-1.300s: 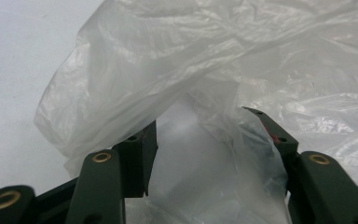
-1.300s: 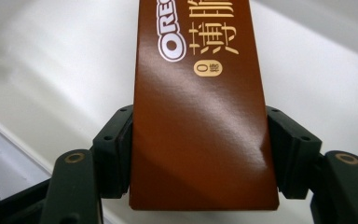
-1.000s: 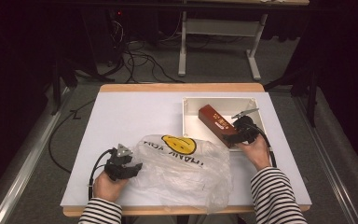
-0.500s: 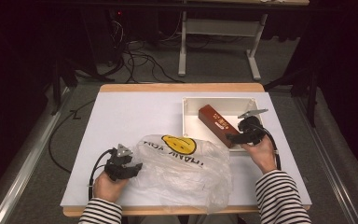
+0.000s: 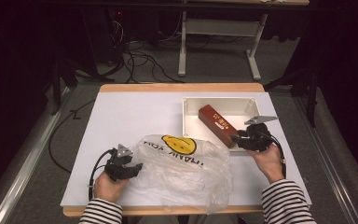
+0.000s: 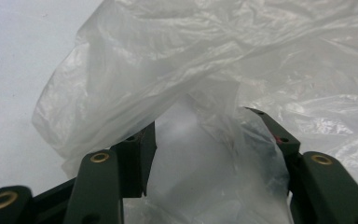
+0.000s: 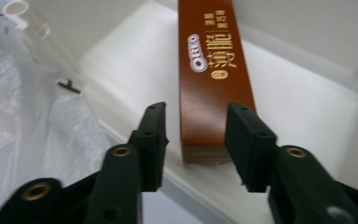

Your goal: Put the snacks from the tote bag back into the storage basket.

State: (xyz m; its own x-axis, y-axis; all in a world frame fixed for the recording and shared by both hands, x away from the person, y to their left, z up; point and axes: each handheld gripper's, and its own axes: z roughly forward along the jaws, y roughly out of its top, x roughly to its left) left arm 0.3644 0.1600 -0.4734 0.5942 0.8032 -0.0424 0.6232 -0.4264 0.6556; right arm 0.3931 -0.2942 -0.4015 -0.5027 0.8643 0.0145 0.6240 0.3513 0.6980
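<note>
On the tabletop point(image 5: 121, 116), the left tongs point(image 6: 200, 135) gape open around a fold of the clear bag point(image 5: 182, 168). The right tongs point(image 7: 196, 140) stand open astride the near end of the brown box point(image 7: 212, 84), which lies in the white tray point(image 5: 191, 105).

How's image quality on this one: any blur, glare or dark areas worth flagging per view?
High view: white table evenly lit, surroundings very dark, plastic bag slightly shiny. Left gripper view: bag sharp farther off, soft between the jaws. Right gripper view: brown box readable, but its near end and the tray look soft, and the tray's white is washed out.
</note>
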